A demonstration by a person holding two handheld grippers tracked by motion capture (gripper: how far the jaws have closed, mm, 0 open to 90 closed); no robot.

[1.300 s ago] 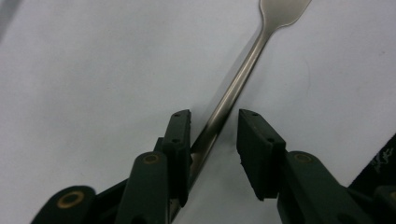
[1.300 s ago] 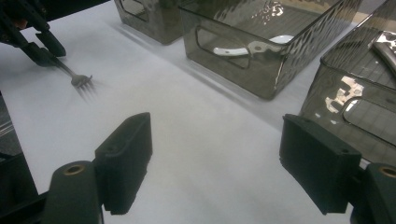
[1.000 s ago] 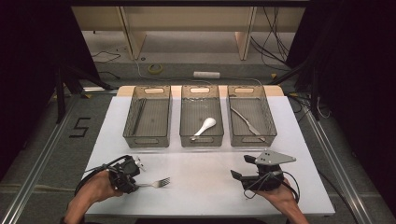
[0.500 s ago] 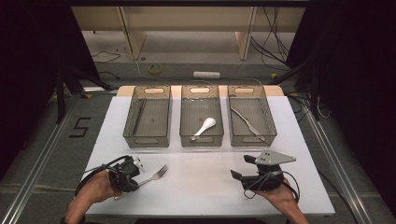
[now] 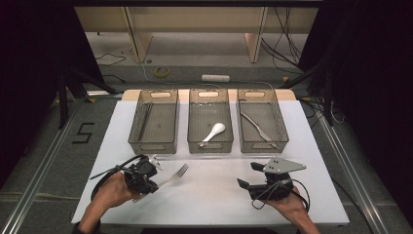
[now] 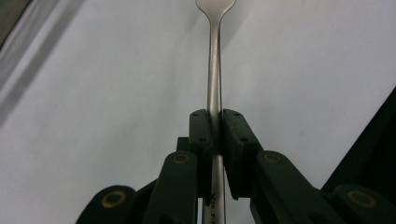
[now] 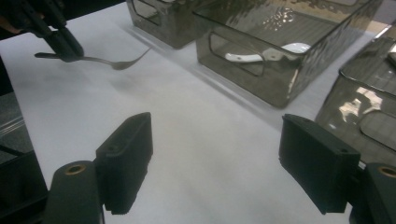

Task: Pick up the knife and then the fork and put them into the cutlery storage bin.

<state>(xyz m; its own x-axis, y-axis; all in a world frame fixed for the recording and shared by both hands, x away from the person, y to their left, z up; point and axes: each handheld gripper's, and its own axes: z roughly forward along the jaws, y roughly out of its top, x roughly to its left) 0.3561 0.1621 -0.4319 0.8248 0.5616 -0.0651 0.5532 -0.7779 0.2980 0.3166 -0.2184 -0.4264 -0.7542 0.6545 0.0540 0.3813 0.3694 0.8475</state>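
Left gripper [image 5: 155,181] sits near the tabletop's front-left corner in the high view, jaws pinched on a fork [image 5: 174,176] by its handle, tines pointing toward the middle of the table and raised off the white tabletop [image 5: 214,195]; grabbing the handle end keeps the tines free to go first into a bin. Its jaws have just been closing, with the fork's handle between them. Three smoky bins line the back edge: left bin [image 5: 155,122] looks bare of cutlery, middle bin [image 5: 210,122] has a white spoon [image 5: 213,132], right bin [image 5: 262,122] has a knife [image 5: 257,127]. One kind per bin, so likely the fork is meant for the left one, a judgement only. Right gripper [image 5: 246,176] rests near the front-right corner, jaws spread, nothing between them, parked out of the way. Left gripper view: fork handle [image 6: 214,70] runs straight up between the two black pads, clamped mid-handle, tine root at the top edge, white tabletop behind; the centred grip should stop the fork swinging. Right gripper view: its own jaws stand wide apart over bare tabletop, and farther off at upper left the left gripper [image 7: 70,49] holds the fork [image 7: 114,62] roughly level above the surface, a faint shadow under it, tines aimed toward the bins, with the spoon [image 7: 261,52] visible through the middle bin's wall [image 7: 261,74].
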